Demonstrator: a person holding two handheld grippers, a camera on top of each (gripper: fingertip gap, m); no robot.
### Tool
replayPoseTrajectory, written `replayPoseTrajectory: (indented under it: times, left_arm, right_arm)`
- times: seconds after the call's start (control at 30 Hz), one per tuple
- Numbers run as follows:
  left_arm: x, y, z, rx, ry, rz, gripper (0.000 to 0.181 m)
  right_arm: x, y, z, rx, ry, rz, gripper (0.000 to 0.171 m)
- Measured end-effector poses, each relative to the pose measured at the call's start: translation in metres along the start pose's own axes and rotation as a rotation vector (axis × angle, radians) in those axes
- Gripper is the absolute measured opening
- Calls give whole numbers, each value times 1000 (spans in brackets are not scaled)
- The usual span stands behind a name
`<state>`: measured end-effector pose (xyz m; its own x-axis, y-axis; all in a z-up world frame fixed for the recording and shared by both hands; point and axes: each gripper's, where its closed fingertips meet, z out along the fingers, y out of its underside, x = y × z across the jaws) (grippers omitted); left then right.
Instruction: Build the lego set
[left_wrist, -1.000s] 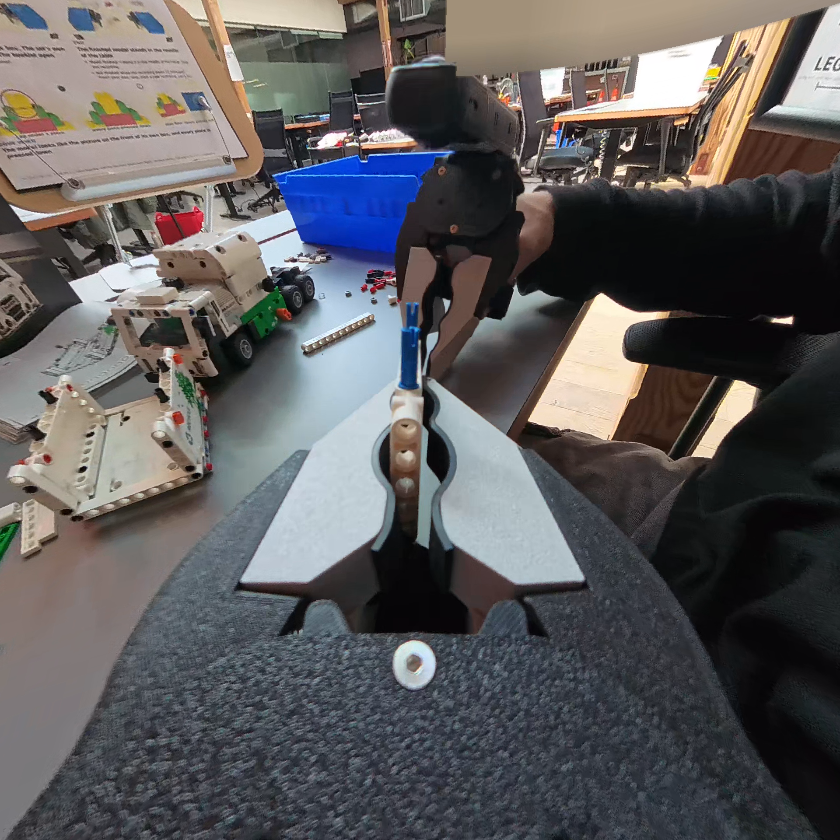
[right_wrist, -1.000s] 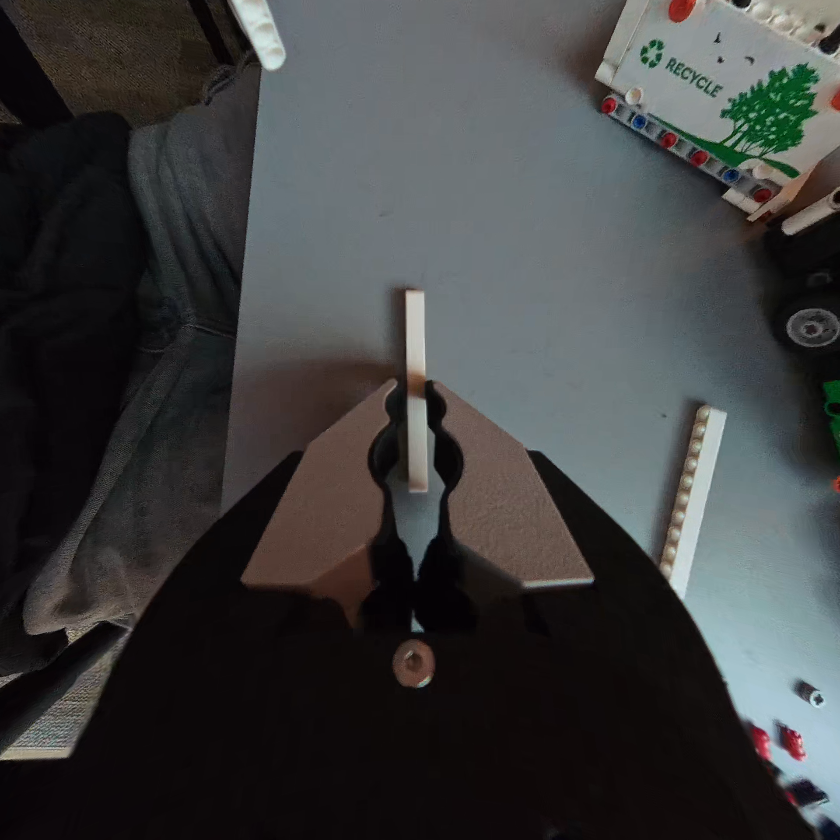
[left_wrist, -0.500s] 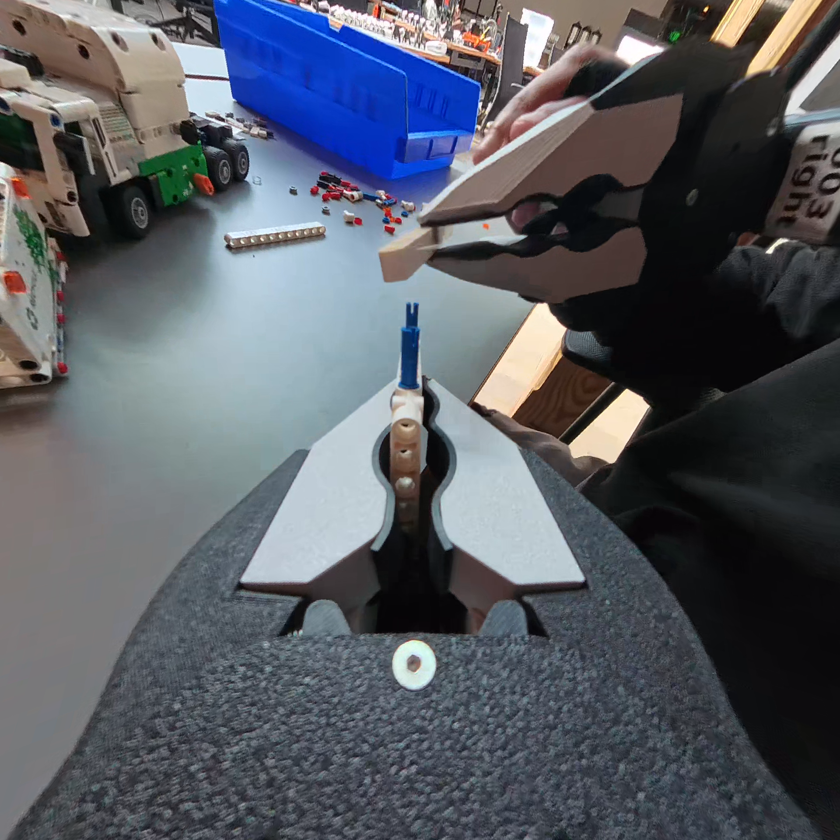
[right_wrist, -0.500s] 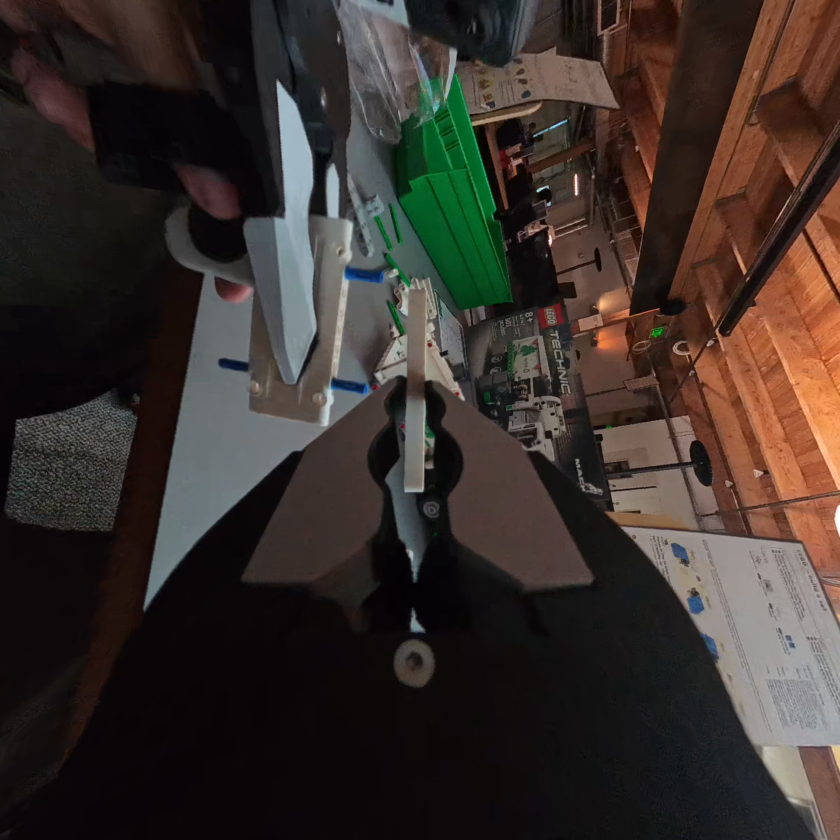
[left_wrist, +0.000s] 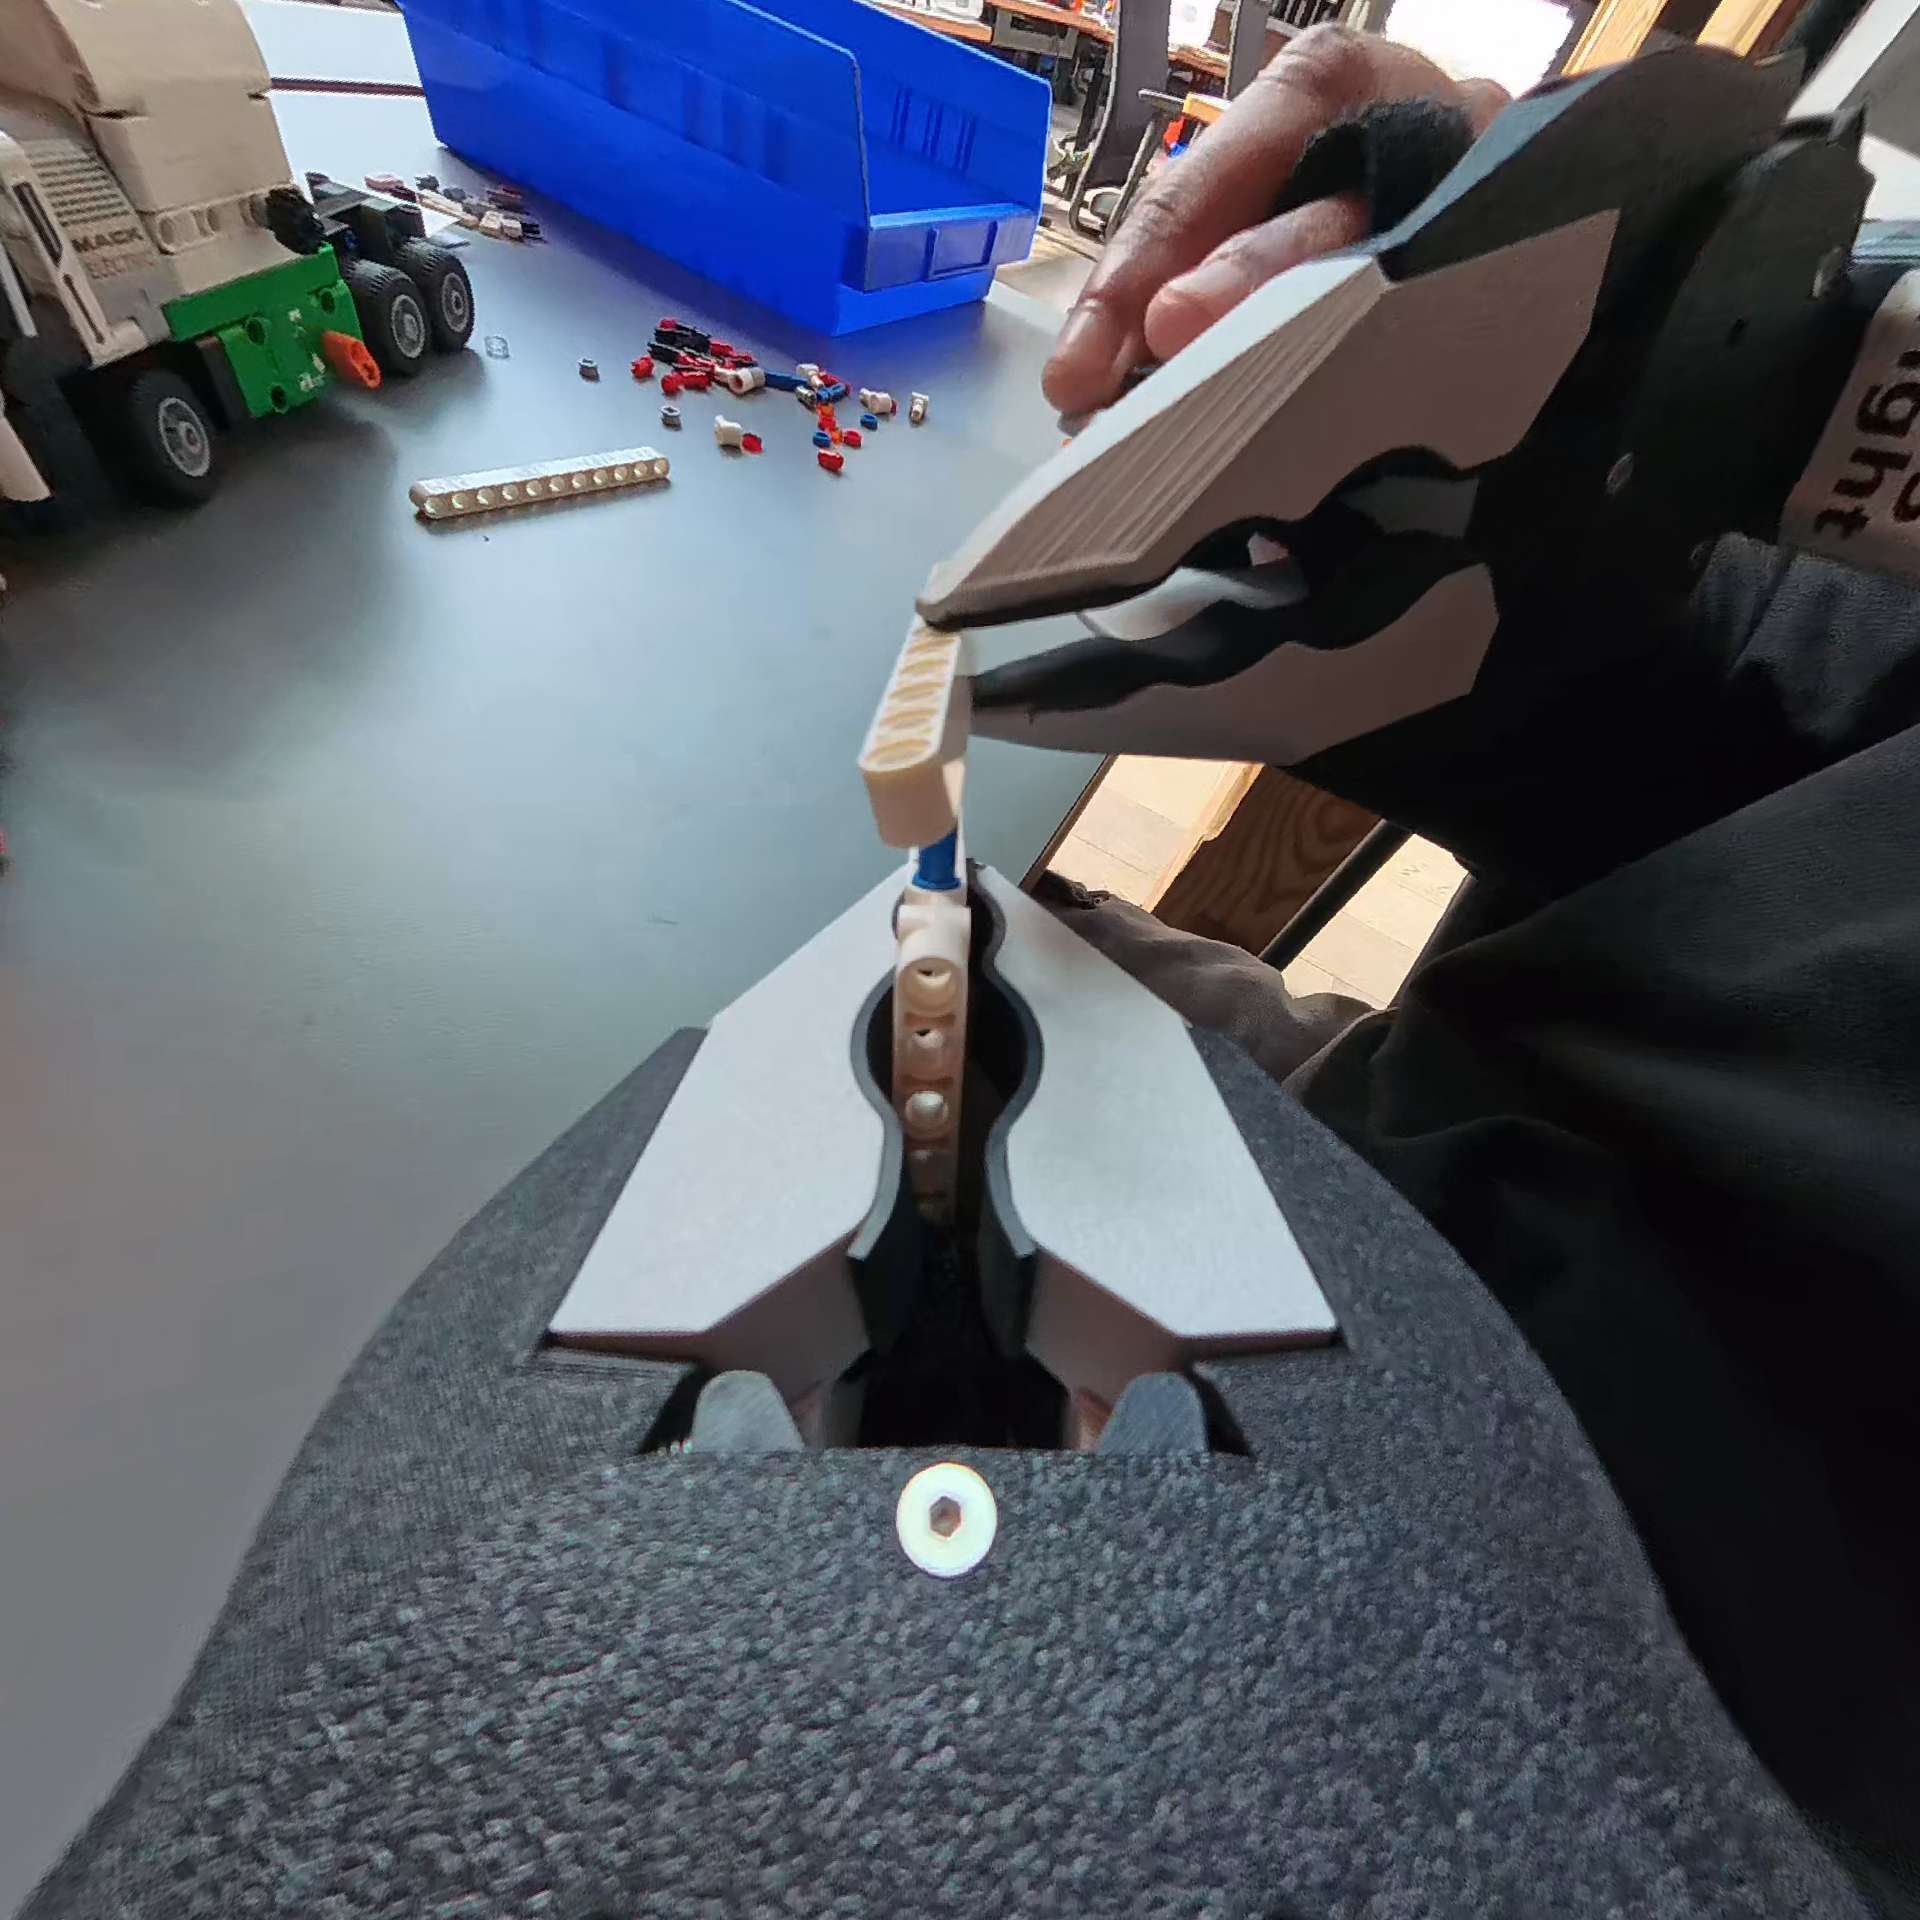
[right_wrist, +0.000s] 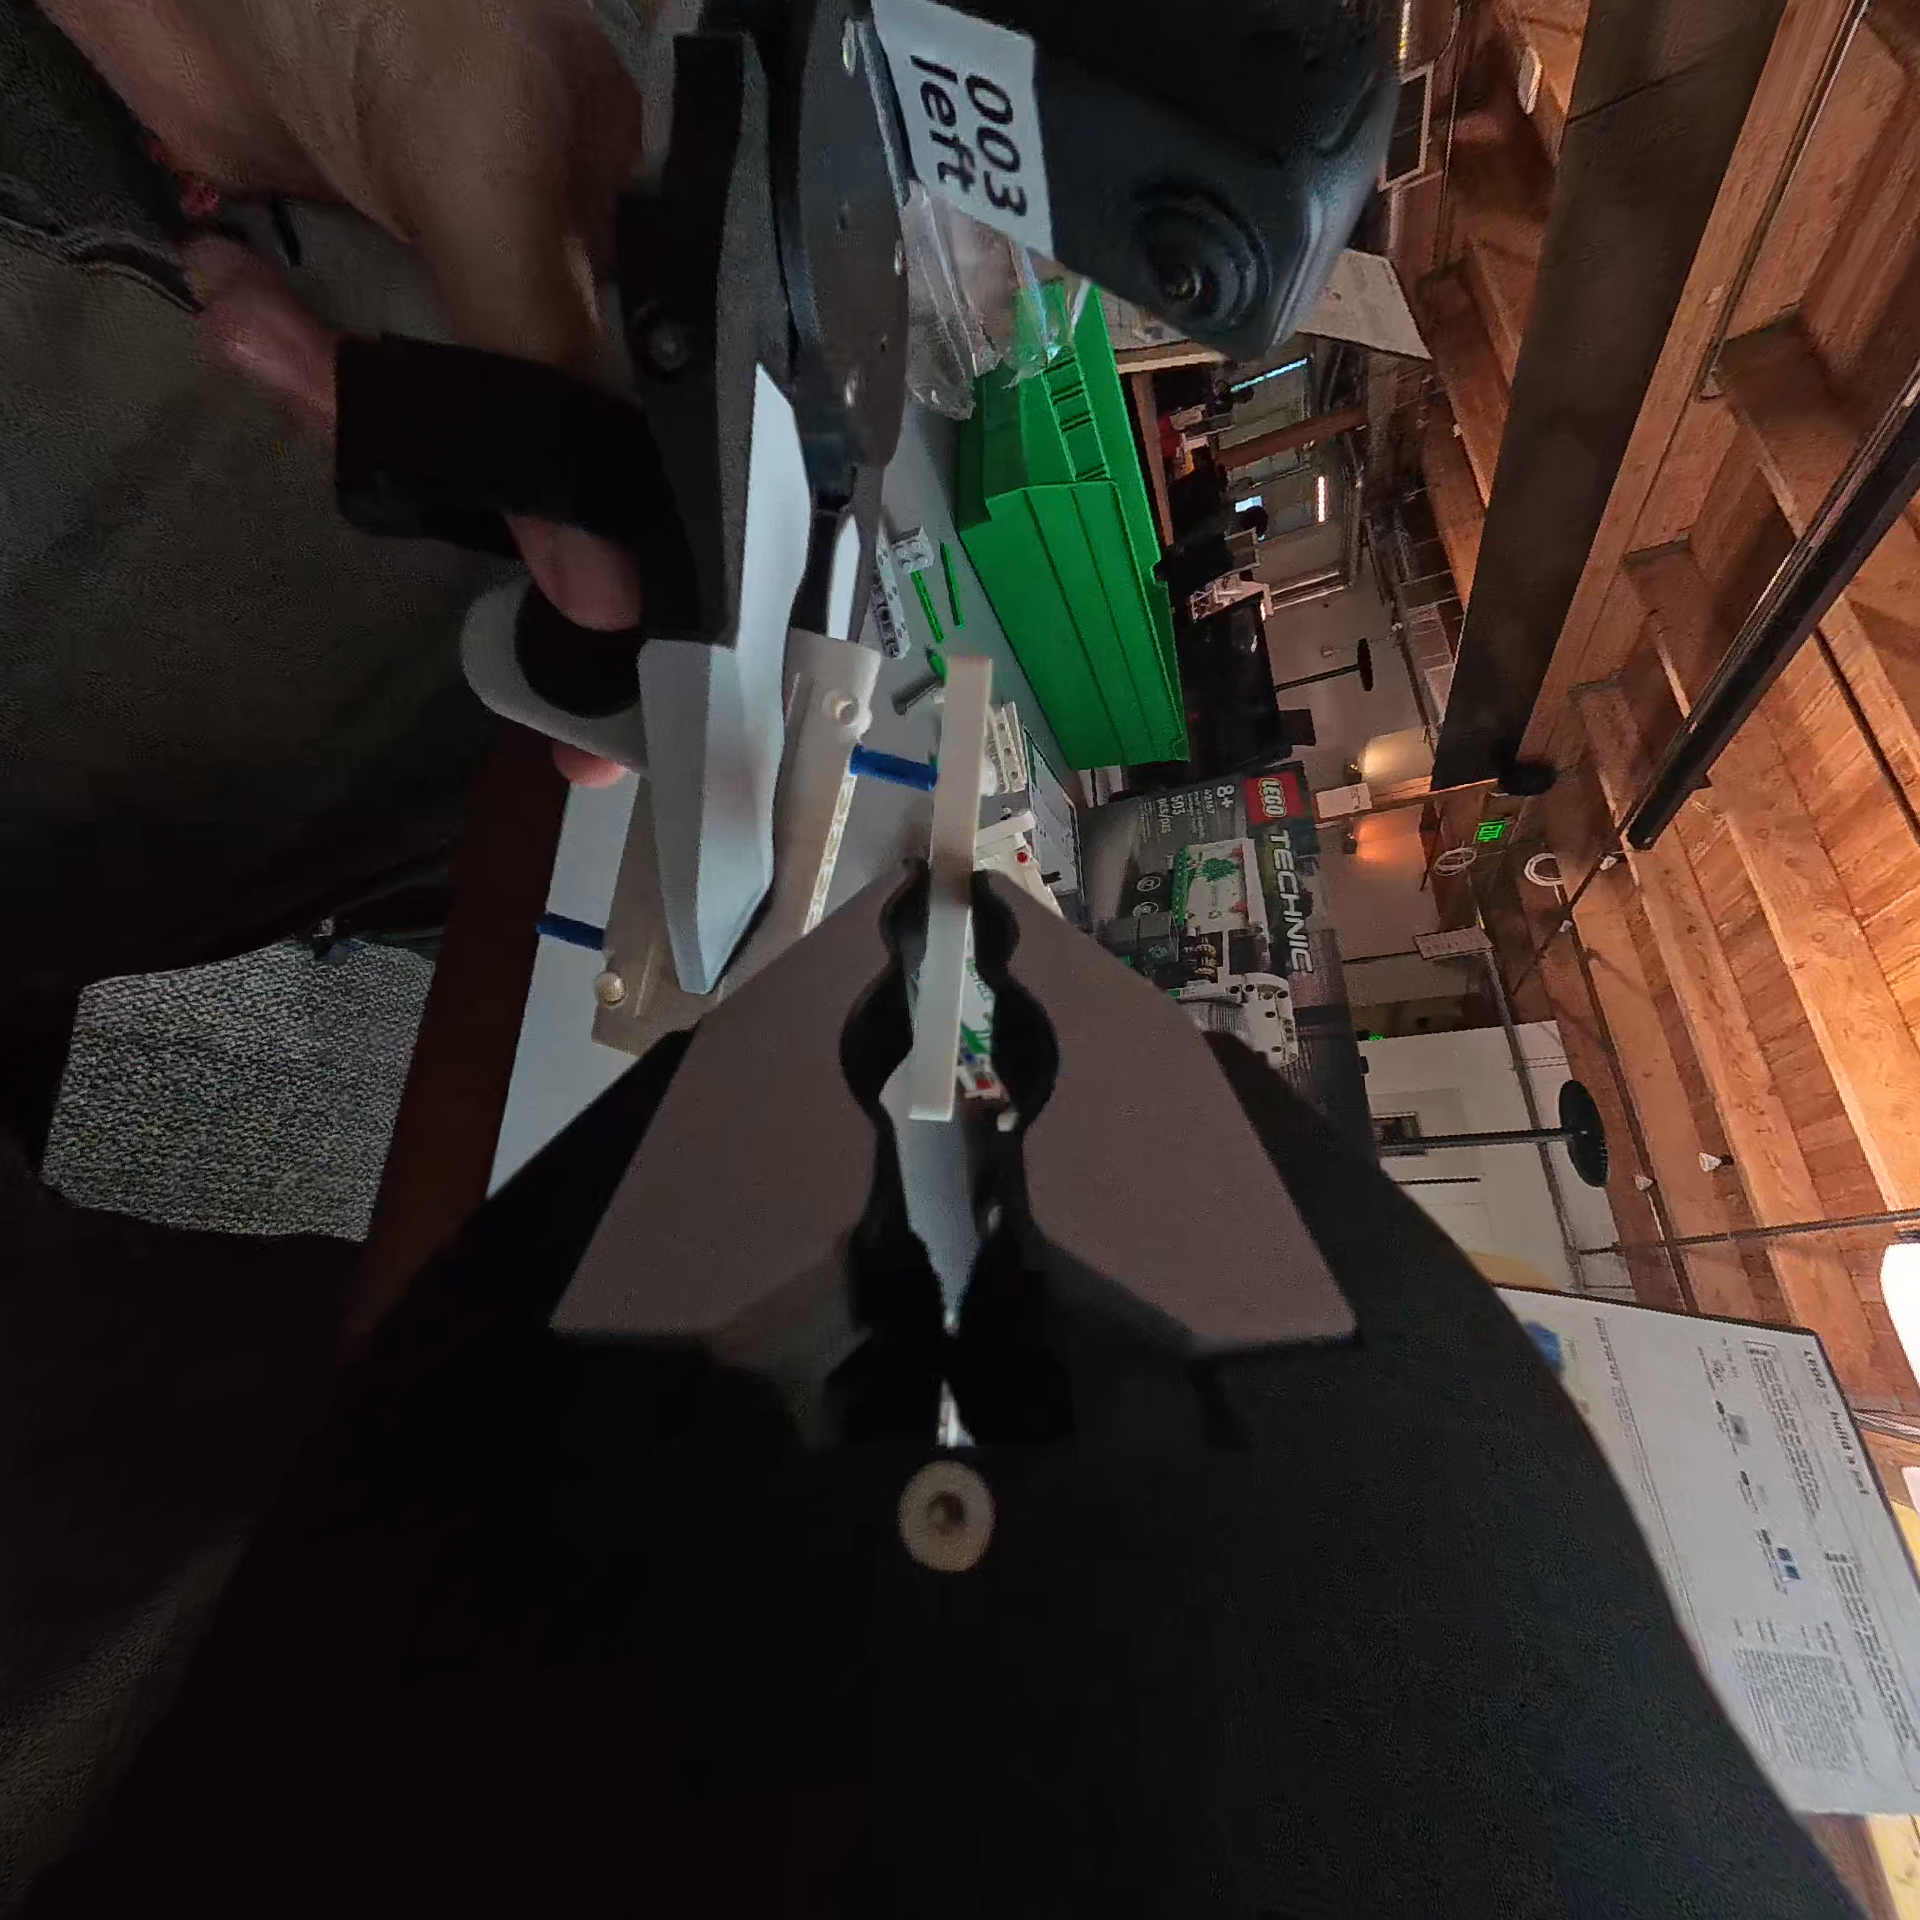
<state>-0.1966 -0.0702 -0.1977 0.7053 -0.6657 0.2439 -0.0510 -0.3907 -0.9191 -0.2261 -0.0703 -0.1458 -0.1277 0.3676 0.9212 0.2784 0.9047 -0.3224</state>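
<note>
My left gripper (left_wrist: 940, 883) is shut on a white holed panel piece (left_wrist: 928, 1049) with blue pins (left_wrist: 933, 858) sticking out of it. My right gripper (right_wrist: 943, 878) is shut on a short white beam (right_wrist: 954, 883). In the left wrist view the right gripper (left_wrist: 951, 634) comes in from the upper right, and its beam (left_wrist: 914, 738) touches the tip of the top blue pin. In the right wrist view the left gripper (right_wrist: 717, 966) holds the panel (right_wrist: 821, 790) at the left, and a blue pin (right_wrist: 891, 767) reaches the beam's side.
A partly built white and green truck (left_wrist: 177, 270) stands at the far left of the grey table (left_wrist: 364, 831). A long white beam (left_wrist: 540, 483), a scatter of small red and blue parts (left_wrist: 758, 390) and a blue bin (left_wrist: 748, 145) lie beyond. A green bin (right_wrist: 1070, 540) and the set's box (right_wrist: 1216, 894) stand farther off. My right fingertips sit around 6 cm from my left ones.
The right gripper lifted the white beam off the table, turned it sideways and brought it down against the blue pin on the panel. The left gripper tilted closer to the table.
</note>
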Motion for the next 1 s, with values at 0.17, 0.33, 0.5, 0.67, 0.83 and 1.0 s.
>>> replayPoseTrajectory:
  times: [0.17, 0.33, 0.5, 0.67, 0.83, 1.0]
  left_arm:
    - [-2, -3, -2, 23, 10, -37, 0]
    - [7, -3, -2, 19, 72, -17, 0]
    - [3, -8, 0, -34, 110, -65, 0]
    - [-4, -8, 4, -70, 48, -36, 0]
    - [-16, -11, 8, -115, -73, 64, 0]
    - [-22, -9, 8, -130, -140, 112, 0]
  right_arm:
    - [-1, 0, -1, 7, 31, -16, 7]
    - [-1, 1, -1, 37, 46, -59, 6]
    - [2, 9, 1, 19, 44, -23, 7]
    - [3, 16, 2, -37, 67, -64, 6]
    - [9, 24, 4, -124, 116, -125, 6]
    - [11, 26, 3, -182, 175, -232, 6]
